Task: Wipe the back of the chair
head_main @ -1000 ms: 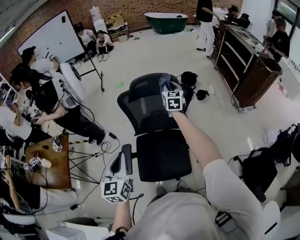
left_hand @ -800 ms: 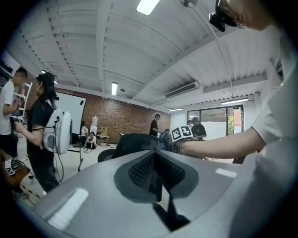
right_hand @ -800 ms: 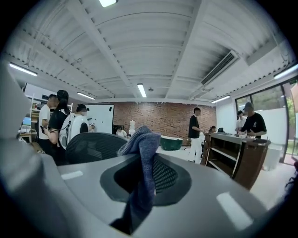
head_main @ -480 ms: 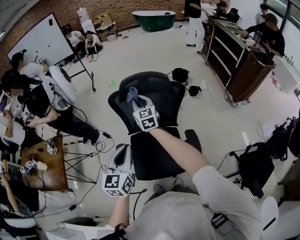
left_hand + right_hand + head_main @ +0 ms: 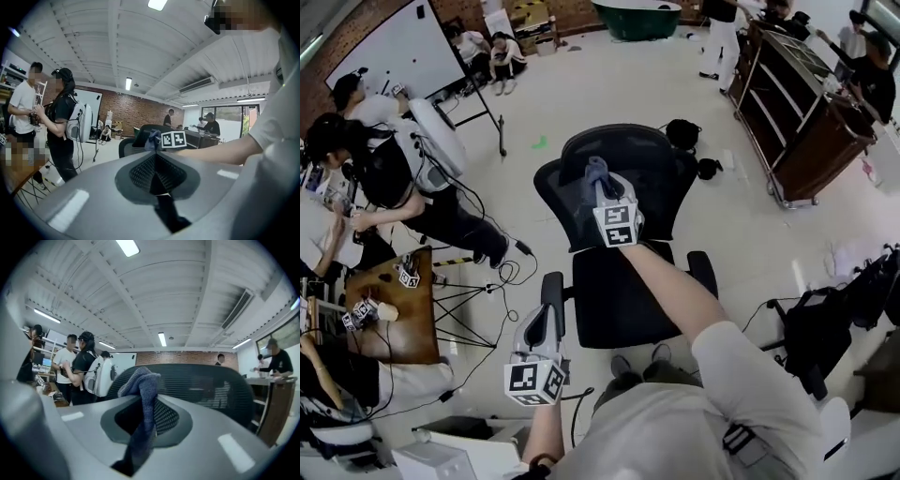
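The black mesh office chair [image 5: 652,155] stands in the middle of the head view, its back facing away from me. My right gripper [image 5: 599,190] is shut on a blue cloth [image 5: 595,175] and presses it on the left-centre of the chair back's inner face. In the right gripper view the blue cloth [image 5: 143,401] hangs from the jaws of the right gripper [image 5: 144,423] with the mesh back [image 5: 206,385] just behind it. My left gripper [image 5: 540,323] hangs low beside the chair's left armrest [image 5: 553,292], shut and empty. The left gripper view shows that left gripper [image 5: 156,174] aimed at the chair [image 5: 138,138].
People sit and stand at the left by a small wooden table [image 5: 398,328], with cables and a tripod [image 5: 473,323] on the floor. A whiteboard [image 5: 389,52] stands at the back left. A dark wheeled cart [image 5: 811,117] is at the right, bags [image 5: 848,300] at the lower right.
My right gripper swept the cloth from the right side of the chair back to its left, then slightly back toward the centre. The left gripper stayed by the armrest.
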Action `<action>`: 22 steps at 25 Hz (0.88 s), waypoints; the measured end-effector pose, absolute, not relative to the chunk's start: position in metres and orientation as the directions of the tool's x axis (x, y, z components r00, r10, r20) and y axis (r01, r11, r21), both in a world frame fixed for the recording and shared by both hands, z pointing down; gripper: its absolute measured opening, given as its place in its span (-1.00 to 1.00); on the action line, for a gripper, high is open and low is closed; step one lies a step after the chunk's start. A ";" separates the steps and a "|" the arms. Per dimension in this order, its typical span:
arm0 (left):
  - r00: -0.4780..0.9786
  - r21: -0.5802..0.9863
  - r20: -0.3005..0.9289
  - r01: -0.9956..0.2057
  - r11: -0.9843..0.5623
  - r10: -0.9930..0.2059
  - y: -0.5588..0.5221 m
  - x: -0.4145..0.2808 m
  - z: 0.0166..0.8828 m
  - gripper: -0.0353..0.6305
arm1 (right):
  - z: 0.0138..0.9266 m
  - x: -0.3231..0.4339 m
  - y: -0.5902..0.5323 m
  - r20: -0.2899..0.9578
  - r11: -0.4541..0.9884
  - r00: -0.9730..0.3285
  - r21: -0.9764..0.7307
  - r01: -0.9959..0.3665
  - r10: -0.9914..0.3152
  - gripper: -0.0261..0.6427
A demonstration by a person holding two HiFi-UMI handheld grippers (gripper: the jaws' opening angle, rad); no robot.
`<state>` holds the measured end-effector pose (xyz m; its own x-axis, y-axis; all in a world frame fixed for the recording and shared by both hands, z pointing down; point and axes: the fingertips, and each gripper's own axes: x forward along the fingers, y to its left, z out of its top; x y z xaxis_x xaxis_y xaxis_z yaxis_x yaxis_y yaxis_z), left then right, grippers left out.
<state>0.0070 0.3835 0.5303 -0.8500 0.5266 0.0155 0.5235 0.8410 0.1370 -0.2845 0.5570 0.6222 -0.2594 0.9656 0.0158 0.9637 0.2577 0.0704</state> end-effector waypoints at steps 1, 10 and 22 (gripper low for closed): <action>-0.862 0.145 0.016 0.502 0.852 0.506 0.388 0.004 0.534 -0.74 | 0.627 -0.303 0.541 0.018 0.303 -0.306 0.083 0.949 0.952 -0.79; -0.948 0.150 -0.035 0.309 0.939 0.317 0.377 -0.041 0.524 -0.74 | 0.660 -0.364 0.455 0.075 0.439 -0.460 0.198 0.876 0.885 -0.79; -0.831 0.129 0.040 0.555 0.822 0.555 0.382 -0.039 0.509 -0.74 | 0.745 -0.190 0.647 0.263 0.007 -0.012 0.020 1.000 0.965 -0.79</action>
